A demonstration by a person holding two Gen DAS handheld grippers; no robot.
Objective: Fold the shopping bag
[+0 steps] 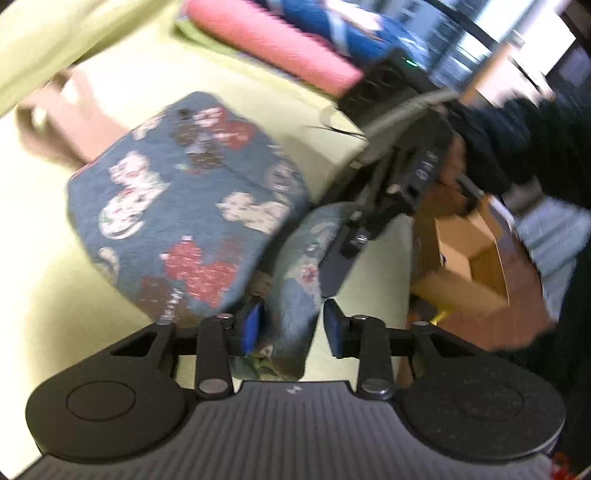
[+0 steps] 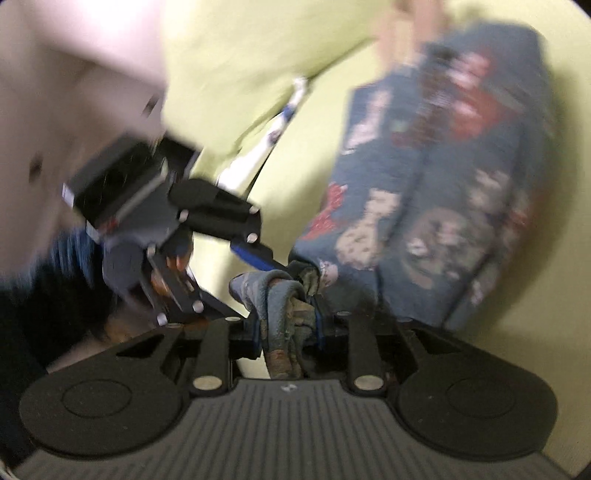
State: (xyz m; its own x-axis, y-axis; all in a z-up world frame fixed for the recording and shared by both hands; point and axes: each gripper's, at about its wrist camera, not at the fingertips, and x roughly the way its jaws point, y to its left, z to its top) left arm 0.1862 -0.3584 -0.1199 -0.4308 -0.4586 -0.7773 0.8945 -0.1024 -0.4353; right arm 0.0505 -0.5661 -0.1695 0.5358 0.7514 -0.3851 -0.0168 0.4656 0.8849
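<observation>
The shopping bag (image 1: 184, 206) is blue-grey cloth with a print of white cats and red hearts. It lies partly folded on a pale green bedsheet (image 1: 55, 288). My left gripper (image 1: 291, 325) has its blue pads apart around a strip of the bag (image 1: 295, 314); the pads are not pressed on it. My right gripper (image 2: 286, 325) is shut on a bunched strip of the bag (image 2: 280, 306), with the bag's body (image 2: 443, 184) hanging to its right. Each gripper shows in the other's view, the right one (image 1: 343, 254) and the left one (image 2: 258, 258). Both views are blurred.
A pink folded cloth (image 1: 273, 48) and a blue cloth (image 1: 332, 26) lie at the far edge of the bed. An open cardboard box (image 1: 469, 258) stands on the floor at the right. A pink object (image 1: 74, 110) lies at the left.
</observation>
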